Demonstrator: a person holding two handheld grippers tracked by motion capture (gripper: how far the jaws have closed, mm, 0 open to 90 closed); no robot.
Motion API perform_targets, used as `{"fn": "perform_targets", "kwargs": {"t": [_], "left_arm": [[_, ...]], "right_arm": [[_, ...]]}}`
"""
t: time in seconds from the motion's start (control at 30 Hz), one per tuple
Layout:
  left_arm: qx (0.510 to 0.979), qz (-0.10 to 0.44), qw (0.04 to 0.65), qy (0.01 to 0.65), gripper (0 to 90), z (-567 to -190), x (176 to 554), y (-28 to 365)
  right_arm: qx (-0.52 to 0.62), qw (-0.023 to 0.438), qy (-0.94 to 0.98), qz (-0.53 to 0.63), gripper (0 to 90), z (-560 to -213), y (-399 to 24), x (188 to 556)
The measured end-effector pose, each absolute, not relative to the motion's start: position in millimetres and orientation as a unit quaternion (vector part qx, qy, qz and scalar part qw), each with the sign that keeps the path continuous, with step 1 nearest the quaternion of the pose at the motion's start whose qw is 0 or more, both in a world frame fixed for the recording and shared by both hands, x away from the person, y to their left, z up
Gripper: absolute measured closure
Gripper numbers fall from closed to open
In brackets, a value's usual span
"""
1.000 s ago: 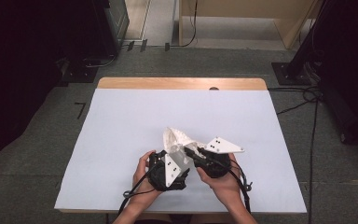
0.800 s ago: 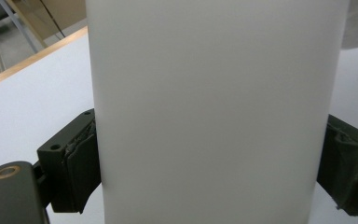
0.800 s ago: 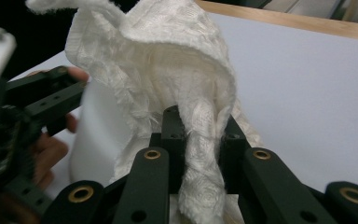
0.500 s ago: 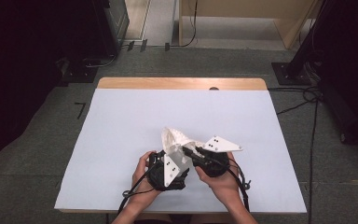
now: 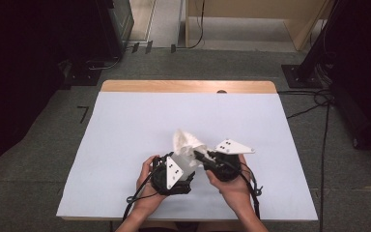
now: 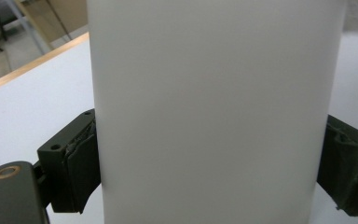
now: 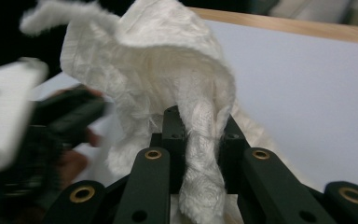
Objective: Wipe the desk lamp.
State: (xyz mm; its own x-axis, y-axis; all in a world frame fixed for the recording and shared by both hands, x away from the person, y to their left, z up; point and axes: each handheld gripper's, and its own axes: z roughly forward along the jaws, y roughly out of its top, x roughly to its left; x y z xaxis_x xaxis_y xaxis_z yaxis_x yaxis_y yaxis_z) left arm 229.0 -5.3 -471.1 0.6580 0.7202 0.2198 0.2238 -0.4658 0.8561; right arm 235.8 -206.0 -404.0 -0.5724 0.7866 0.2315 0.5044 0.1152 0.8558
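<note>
2 grippers meet just on the person's side of the middle of the table (image 5: 125,125), and both are loaded. The left gripper (image 5: 174,169) has its jaws spread wide and clamped on the sides of a smooth white cylinder (image 6: 214,112), probably a cup or bottle, held upright just above the table. The right gripper (image 5: 200,157) has its jaws pinched narrow on a twisted fold of the white cloth (image 7: 168,79), which billows up over the top of the cylinder, on its side away from the person.

The step looks like wiping or stuffing the cloth at the cylinder's top. To do it well, 1 hand should stay the anchor: hold the cylinder steady and upright, without squeezing harder, since a thin wall may buckle. The right gripper should do the moving, in short strokes, keeping its pinch low on the twist so the loose part does the work. The risk I see is the cloth snagging on the left gripper's plate (image 5: 174,170).
</note>
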Motion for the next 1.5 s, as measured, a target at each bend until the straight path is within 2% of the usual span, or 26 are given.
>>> {"fn": "perform_targets", "kwargs": {"t": [0.07, 0.2, 0.27, 0.3, 0.37, 0.47, 0.57, 0.63, 0.87, 1.0, 1.2, 1.33, 1.4, 1.5], "left_arm": [[0.788, 0.299, 0.440, 0.310, 8.2, -470.1, 233.9, 1.7], [0.733, 0.318, 0.484, 0.357, 8.1, -470.6, 246.6, 19.9], [0.731, 0.308, 0.487, 0.365, 8.1, -475.2, 252.3, 26.6], [0.733, 0.303, 0.482, 0.371, 8.1, -478.3, 254.1, 28.9], [0.738, 0.299, 0.471, 0.381, 8.1, -484.5, 257.2, 32.2], [0.734, 0.285, 0.481, 0.387, 8.1, -485.7, 256.6, 39.7], [0.735, 0.280, 0.484, 0.384, 8.0, -487.5, 253.4, 44.4], [0.736, 0.275, 0.483, 0.387, 8.0, -487.2, 253.1, 45.8], [0.751, 0.266, 0.457, 0.396, 7.6, -485.5, 248.8, 49.7], [0.749, 0.264, 0.456, 0.401, 7.3, -484.0, 247.2, 53.2], [0.737, 0.262, 0.488, 0.386, 5.8, -473.0, 241.2, 63.8], [0.738, 0.267, 0.488, 0.382, 5.7, -470.9, 240.3, 62.8], [0.741, 0.273, 0.478, 0.385, 6.4, -472.0, 242.0, 60.1], [0.744, 0.266, 0.480, 0.382, 7.5, -470.3, 243.8, 61.1]], "right_arm": [[0.469, 0.163, 0.718, 0.489, 78.4, -406.9, -221.6, 239.1], [0.490, 0.272, 0.703, 0.439, 77.7, -404.1, -250.0, 238.5], [0.495, 0.312, 0.705, 0.402, 77.0, -408.7, -259.1, 241.0], [0.495, 0.315, 0.715, 0.378, 76.6, -415.1, -261.6, 244.5], [0.494, 0.304, 0.739, 0.343, 76.0, -435.3, -263.4, 252.7], [0.485, 0.254, 0.767, 0.335, 73.7, -465.9, -258.9, 258.1], [0.469, 0.216, 0.788, 0.335, 67.7, -477.9, -248.4, 258.5], [0.466, 0.210, 0.795, 0.326, 63.9, -481.4, -244.9, 259.5], [0.445, 0.198, 0.798, 0.355, 40.2, -477.6, -245.8, 251.6], [0.420, 0.213, 0.803, 0.364, 33.3, -470.1, -243.4, 246.2], [0.426, 0.218, 0.816, 0.324, 39.2, -489.8, -252.6, 254.8], [0.429, 0.232, 0.813, 0.319, 58.0, -491.0, -254.8, 256.1], [0.433, 0.237, 0.809, 0.320, 72.1, -491.7, -254.4, 255.3], [0.441, 0.242, 0.800, 0.326, 78.2, -489.2, -252.9, 254.1]]}}
